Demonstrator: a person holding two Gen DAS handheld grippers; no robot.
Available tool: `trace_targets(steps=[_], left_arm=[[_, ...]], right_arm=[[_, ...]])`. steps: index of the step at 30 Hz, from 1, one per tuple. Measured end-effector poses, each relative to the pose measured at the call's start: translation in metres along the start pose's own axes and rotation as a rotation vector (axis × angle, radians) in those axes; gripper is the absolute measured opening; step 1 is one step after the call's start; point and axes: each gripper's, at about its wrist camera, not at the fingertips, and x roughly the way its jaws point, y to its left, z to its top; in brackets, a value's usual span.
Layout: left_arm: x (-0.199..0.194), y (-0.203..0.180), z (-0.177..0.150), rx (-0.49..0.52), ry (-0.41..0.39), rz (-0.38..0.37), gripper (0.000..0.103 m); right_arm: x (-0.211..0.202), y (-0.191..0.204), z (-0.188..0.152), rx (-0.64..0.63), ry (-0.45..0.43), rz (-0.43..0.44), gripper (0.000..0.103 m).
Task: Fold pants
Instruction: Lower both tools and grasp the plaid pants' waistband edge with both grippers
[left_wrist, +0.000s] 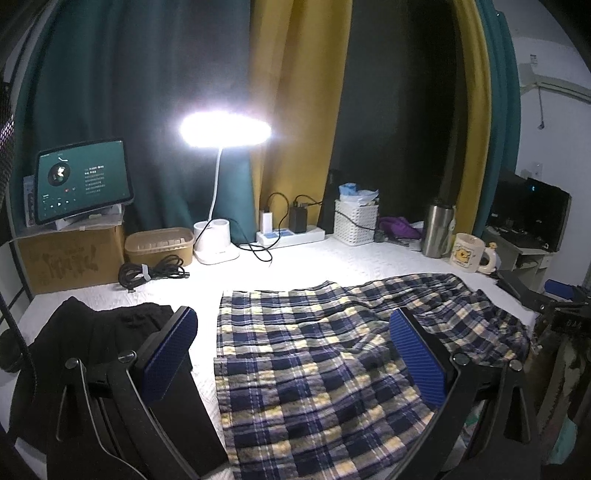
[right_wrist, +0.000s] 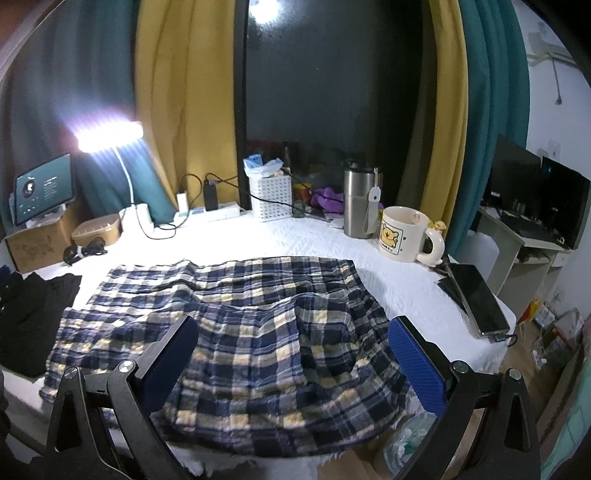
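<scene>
Likely trouble: plaid pants (right_wrist: 236, 332) lie rumpled mid-table, near edge overhanging; both the left gripper (left_wrist: 295, 358) and right gripper (right_wrist: 295, 365) hover spread apart, empty, and dragging could knock the mug (right_wrist: 406, 234) at far right

Home bedroom or dorm: curtains (left_wrist: 299, 110), desk lamp (left_wrist: 225, 129), mug (right_wrist: 404, 234), tablet (left_wrist: 83, 179).

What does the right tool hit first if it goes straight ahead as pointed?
Most likely the plaid pants: the open right tool points across them, both fingers apart above the cloth. Beyond them lies the white table cover. Depth is unclear.
</scene>
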Motion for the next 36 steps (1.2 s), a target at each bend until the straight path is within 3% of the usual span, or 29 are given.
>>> trace_targets(steps=[17, 32, 36], left_arm=[[0.119, 0.027, 0.032, 0.008, 0.183, 0.054, 0.102], [0.236, 0.062, 0.021, 0.011, 0.467, 0.08, 0.102], [0.258, 0.067, 0.011, 0.023, 0.526, 0.076, 0.094]], right_arm=[[0.102, -0.039, 0.055, -0.023, 0.097, -0.051, 0.103], [0.216, -0.087, 0.09, -0.096, 0.226, 0.033, 0.103], [0.244, -0.091, 0.087, -0.108, 0.281, 0.094, 0.103]])
